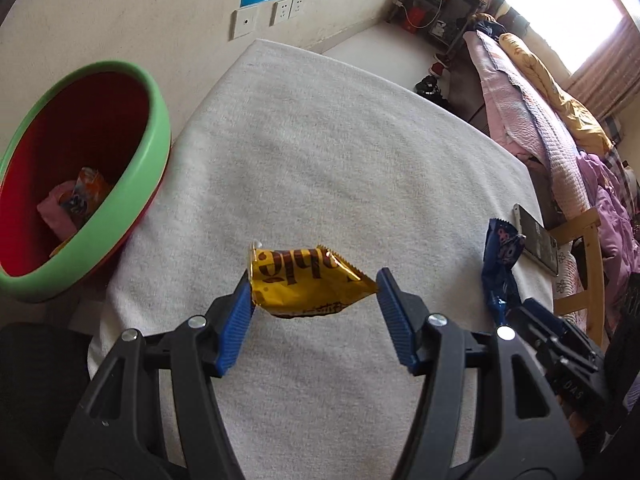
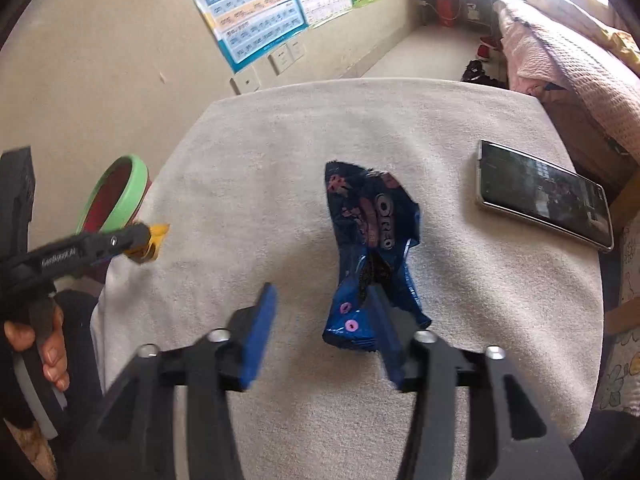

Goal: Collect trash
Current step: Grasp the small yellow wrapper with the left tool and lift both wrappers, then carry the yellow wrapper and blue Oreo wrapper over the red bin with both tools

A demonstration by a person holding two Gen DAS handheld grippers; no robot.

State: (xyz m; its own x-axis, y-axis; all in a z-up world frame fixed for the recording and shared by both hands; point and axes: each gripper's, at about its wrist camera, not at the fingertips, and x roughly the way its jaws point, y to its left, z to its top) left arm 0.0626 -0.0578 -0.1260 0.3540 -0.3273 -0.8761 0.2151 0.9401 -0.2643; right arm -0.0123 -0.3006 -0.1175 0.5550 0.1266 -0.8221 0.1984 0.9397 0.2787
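- Wrappers, two noted: a yellow wrapper (image 1: 308, 282) with dark brown lettering, crumpled and glossy; a blue Oreo wrapper (image 2: 370, 248), torn open at the top, creased, with pink dots near its lower end.
- Yellow wrapper sits between the blue pads of the left gripper (image 1: 314, 286), raised above the table; its two ends touch the two pads, which stand fairly wide apart and pinch it by the ends. The right wrist view shows the same piece at the left gripper's tip.
- Blue Oreo wrapper lies on the white cloth (image 1: 320, 140) covering the table, right of centre. The right gripper (image 2: 324, 312) is spread wide; its right pad touches or overlaps the wrapper's lower end, the left pad stands well clear. Nothing is clamped.
- Bin (image 1: 156, 128), red inside with a green rim, stands beside the table's left edge. Pink and orange wrappers lie at its bottom.
- Phone (image 2: 544, 196), screen up, lies on the cloth near the right edge, apart from the Oreo wrapper.
- Person's left hand (image 2: 44, 344) grips the left gripper's handle.
- Posters (image 2: 256, 8) hang on the wall behind; a bed with pink bedding (image 1: 532, 120) is at right.
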